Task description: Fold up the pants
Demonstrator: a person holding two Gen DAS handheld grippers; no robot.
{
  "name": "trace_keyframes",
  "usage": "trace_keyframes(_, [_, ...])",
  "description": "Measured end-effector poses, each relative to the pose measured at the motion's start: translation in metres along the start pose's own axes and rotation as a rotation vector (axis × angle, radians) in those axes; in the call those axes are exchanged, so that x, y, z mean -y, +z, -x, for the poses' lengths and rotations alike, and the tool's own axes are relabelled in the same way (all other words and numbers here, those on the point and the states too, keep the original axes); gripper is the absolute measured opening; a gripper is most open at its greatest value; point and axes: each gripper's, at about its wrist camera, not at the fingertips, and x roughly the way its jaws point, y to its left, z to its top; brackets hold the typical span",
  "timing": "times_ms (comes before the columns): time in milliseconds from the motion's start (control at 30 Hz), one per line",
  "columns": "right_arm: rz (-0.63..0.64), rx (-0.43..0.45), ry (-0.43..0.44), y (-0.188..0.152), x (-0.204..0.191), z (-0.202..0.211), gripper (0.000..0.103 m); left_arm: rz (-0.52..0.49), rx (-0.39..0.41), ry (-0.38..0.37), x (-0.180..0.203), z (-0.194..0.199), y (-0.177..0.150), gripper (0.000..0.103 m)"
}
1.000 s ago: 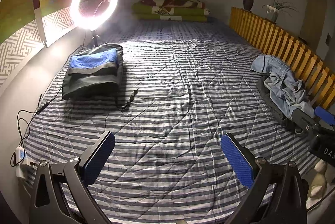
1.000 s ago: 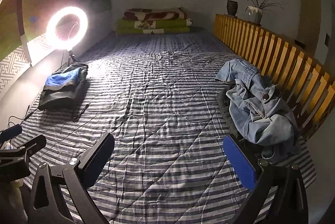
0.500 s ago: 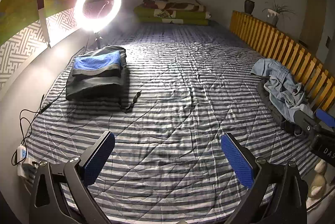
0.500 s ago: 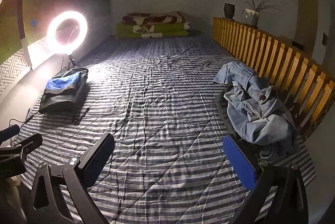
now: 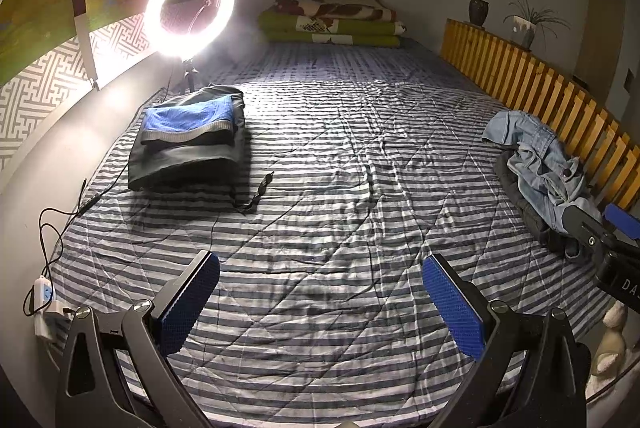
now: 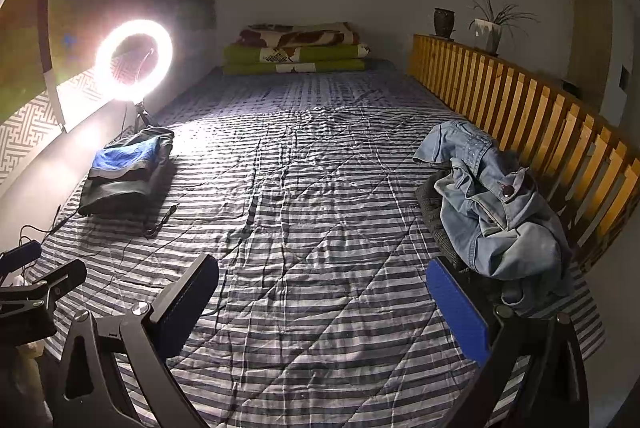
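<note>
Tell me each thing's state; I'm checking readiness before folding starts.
Left gripper: open, empty.
Right gripper: open, empty.
Jeans: crumpled heap by the wooden rail.
Dark clothes: folded, stacked.
Ring light: on.
Blankets: folded, stacked at the far end.

One bed (image 6: 320, 228), one ring light (image 5: 190, 10), two clothing piles — a folded stack (image 5: 188, 140) at left, crumpled denim (image 6: 496, 204) at right — one bedding stack (image 6: 296, 48), one vase (image 6: 444, 22), one potted plant (image 6: 490, 24), two tongs (image 5: 320, 302) (image 6: 322, 304).
</note>
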Motion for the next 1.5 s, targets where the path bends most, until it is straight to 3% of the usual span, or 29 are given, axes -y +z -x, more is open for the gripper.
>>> trace_keyframes(1233, [0.003,0.018,-0.026,0.003,0.017,-0.030,0.102,-0.056,-0.015,0.002,0.019,-0.039,0.015,0.103])
trace_keyframes(1367, [0.009,-0.021,0.005,0.005,0.033,-0.046,0.102,-0.061,-0.024,-0.001,0.023,-0.053,0.021,0.103])
trace_keyframes(1500, [0.005,-0.043,-0.053,0.010,0.069,-0.063,0.102,-0.068,-0.033,-0.008,0.027,-0.067,0.029,0.103])
